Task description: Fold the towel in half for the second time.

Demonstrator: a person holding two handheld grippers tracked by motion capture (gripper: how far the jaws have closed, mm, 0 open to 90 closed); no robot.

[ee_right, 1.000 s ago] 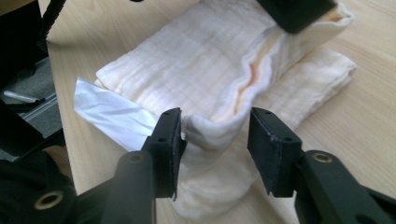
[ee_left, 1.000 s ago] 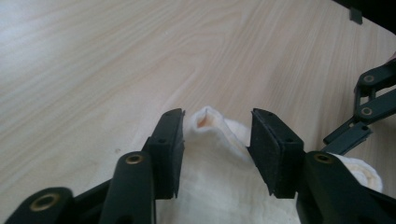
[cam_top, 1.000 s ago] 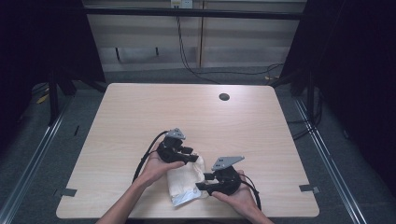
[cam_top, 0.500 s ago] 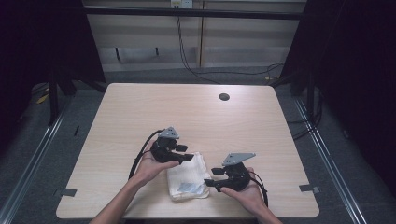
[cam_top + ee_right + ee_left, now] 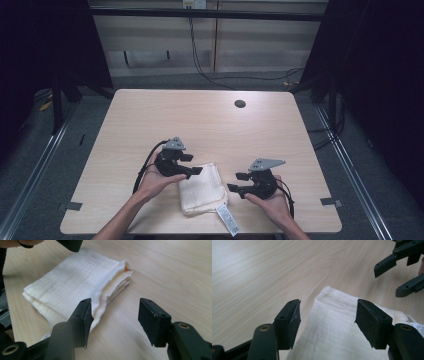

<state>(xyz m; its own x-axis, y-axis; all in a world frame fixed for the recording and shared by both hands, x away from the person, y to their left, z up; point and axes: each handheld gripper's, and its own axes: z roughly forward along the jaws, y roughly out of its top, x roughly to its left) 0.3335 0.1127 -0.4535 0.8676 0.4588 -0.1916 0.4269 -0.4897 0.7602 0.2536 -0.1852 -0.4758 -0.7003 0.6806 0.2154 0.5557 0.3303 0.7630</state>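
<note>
The surface is a pale wood-grain board with rounded corners and a small dark round grommet set near its far edge, well beyond both hand-held grippers. Around it the room is dim: grey floor, dark frame posts on either side, and a light panelled wall at the back with black cables hanging down and trailing along the floor.

A folded cloth lies flat on the near part of the surface, between the two hand-held grippers. It is cream, soft and finely woven, folded into several layers whose stacked edges show along one side in the right gripper view. A white printed tag sticks out from its near corner; the print is too small to read.

The left hand-held gripper is matte black with a grey three-cornered plate on top and a black cable looping behind it. Its jaws stand apart and released, grasping nothing, and in the left gripper view the cloth's corner lies just ahead of and below them; whether a jaw tip touches the fabric is hard to tell.

The right hand-held gripper is built the same and is likewise released, jaws spread. The cloth's layered edge sits just off its left jaw, with bare wood between the jaws.
</note>
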